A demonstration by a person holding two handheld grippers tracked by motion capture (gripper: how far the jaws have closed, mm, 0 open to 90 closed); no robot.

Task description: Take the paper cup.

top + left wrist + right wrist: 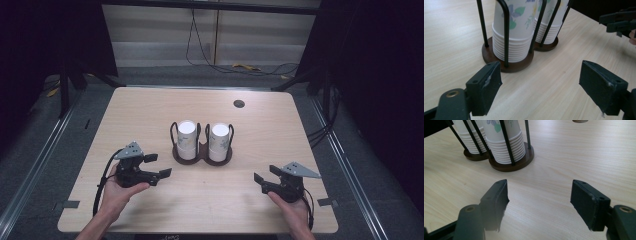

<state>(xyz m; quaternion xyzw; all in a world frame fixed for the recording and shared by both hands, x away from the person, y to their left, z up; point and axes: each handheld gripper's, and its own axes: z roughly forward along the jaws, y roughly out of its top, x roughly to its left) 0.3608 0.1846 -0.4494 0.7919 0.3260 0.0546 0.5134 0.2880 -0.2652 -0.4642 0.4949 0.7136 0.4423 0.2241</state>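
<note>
**Two stacks of paper cups wait in their holder**

At the middle of the desk point(150, 107) stands a dark double cup holder point(202, 155), its thin black wire posts caging two stacks of floral paper cups: the left stack point(186, 140) and the right stack point(219, 142). The left claw point(161, 166) is spread wide and empty, well short of the holder. The right claw point(260, 178) also stands open with nothing between its jaws, near the desk's front right. Paper cups are light, thin-walled and easily crushed; nested ones likely cling together. The best hold is probably a gentle pinch on the top cup's wall above the posts.
</note>
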